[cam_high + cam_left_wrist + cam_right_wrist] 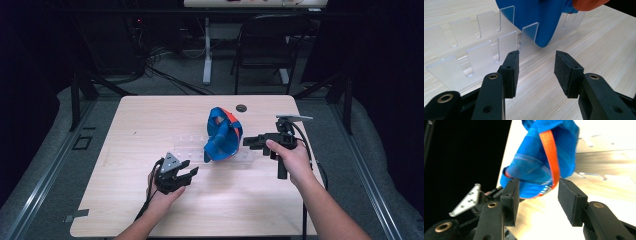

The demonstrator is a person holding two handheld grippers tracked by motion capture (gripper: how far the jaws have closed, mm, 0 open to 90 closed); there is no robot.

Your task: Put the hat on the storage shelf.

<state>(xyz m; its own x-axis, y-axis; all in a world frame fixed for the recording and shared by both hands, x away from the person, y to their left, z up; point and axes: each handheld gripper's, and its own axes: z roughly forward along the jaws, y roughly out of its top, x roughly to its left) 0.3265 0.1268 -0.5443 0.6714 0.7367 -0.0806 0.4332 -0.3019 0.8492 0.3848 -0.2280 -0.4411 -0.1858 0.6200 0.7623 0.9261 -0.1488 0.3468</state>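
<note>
Nearest the camera, the pale wooden table [150, 215] bears a blue fabric cap with an orange strap [223, 134], standing at centre in a clear slotted acrylic rack [187, 147]. Left gripper [186, 175], at seven o'clock of it, gapes wide, gripping nothing. Right gripper [251, 142], at three o'clock, likewise wide, pads off the cap.

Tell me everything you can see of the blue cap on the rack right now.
The blue cap is fabric with an orange strap running over it and a smooth stiff brim. It stands on edge, crumpled, in the clear acrylic slotted rack at the middle of the wooden table, brim down between the rack's upright tabs. Both grippers, left and right, sit close beside it with jaws open; neither grips it.
</note>
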